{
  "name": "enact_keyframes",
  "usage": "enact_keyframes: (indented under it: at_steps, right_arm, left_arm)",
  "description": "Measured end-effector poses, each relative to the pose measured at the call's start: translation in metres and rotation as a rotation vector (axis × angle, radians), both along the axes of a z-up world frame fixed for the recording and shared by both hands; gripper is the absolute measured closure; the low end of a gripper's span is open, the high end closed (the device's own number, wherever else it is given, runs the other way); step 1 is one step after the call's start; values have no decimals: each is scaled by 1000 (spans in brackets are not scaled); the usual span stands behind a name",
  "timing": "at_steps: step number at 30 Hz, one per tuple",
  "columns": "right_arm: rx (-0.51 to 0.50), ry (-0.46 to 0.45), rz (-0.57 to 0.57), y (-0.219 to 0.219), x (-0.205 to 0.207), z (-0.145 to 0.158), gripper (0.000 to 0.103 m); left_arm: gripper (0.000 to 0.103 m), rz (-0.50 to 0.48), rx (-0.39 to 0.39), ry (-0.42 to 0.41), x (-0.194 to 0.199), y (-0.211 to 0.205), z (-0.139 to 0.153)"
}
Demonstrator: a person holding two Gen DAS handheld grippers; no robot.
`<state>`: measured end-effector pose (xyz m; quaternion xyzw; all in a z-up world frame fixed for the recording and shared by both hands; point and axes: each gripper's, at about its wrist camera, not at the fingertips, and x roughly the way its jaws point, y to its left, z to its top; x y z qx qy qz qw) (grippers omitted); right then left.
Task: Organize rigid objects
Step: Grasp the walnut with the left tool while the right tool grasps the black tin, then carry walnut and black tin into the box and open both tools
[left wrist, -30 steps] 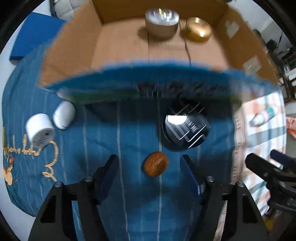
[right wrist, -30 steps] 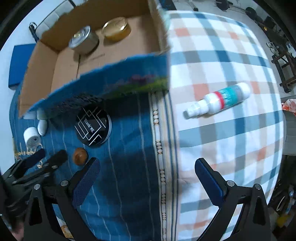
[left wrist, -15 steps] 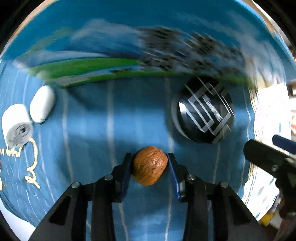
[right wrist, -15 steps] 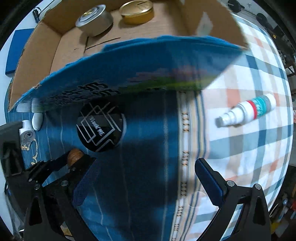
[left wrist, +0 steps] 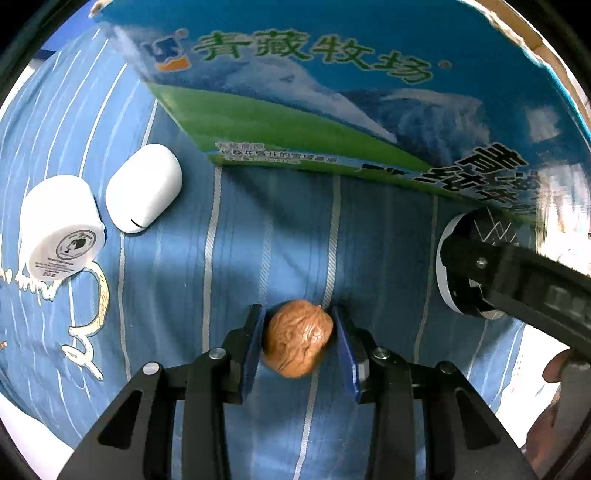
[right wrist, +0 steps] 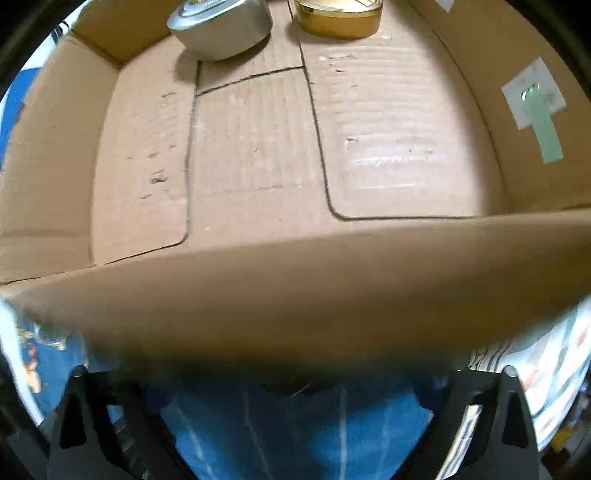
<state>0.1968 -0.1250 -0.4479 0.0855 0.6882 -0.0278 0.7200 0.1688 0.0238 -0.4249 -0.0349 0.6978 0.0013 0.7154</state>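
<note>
My left gripper (left wrist: 297, 332) is shut on a brown walnut (left wrist: 297, 338), held just above the blue striped cloth (left wrist: 258, 229), in front of the blue printed outer wall of the cardboard box (left wrist: 332, 92). A black round tin (left wrist: 476, 266) lies at the right, partly hidden by my right gripper's arm (left wrist: 517, 280). In the right wrist view the box's near wall (right wrist: 295, 288) hides my right fingertips; the arms stand wide apart. Inside the box (right wrist: 258, 147) stand a silver tin (right wrist: 221, 26) and a gold tin (right wrist: 338, 18).
A white roll-shaped container (left wrist: 59, 229) and a white oval case (left wrist: 144, 192) lie on the cloth at the left. A label with green tape (right wrist: 535, 107) is on the box's inner right wall. Checked cloth (right wrist: 554, 350) shows at the right.
My left gripper closed on the walnut and moved nearer the box wall. My right gripper moved forward and up over the box's near wall, losing sight of the bottle.
</note>
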Motion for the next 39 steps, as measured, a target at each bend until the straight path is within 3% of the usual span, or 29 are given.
enact_keyframes:
  at_steps: [2, 6, 11, 16, 22, 28, 31, 36, 39]
  right_arm:
    - [-12, 19, 18, 2, 0, -1, 25]
    - [-43, 46, 64, -1, -10, -1, 25]
    - [-75, 72, 120, -22, -43, 0, 25]
    - [-9, 140, 46, -64, -80, -8, 25]
    - [33, 167, -7, -84, -87, -12, 24]
    - [-90, 152, 67, -57, -88, -13, 25]
    - [-99, 143, 82, -45, -93, -12, 26]
    - [-82, 128, 109, -28, -107, 0, 26]
    - [-67, 99, 124, -52, -116, 22, 26]
  left_arm:
    - [69, 5, -5, 0, -1, -1, -1]
    - [70, 24, -29, 8, -1, 5, -2]
    - [70, 7, -28, 8, -30, -5, 4]
    - [70, -52, -43, 6, -50, -36, 9]
    - [70, -104, -27, 28, -62, -74, -8]
    - [70, -120, 4, 15, -62, -86, -11]
    - [70, -117, 0, 16, -49, -93, -9]
    - [70, -112, -23, -15, -35, -80, 31]
    - [70, -116, -51, -46, -37, -85, 58]
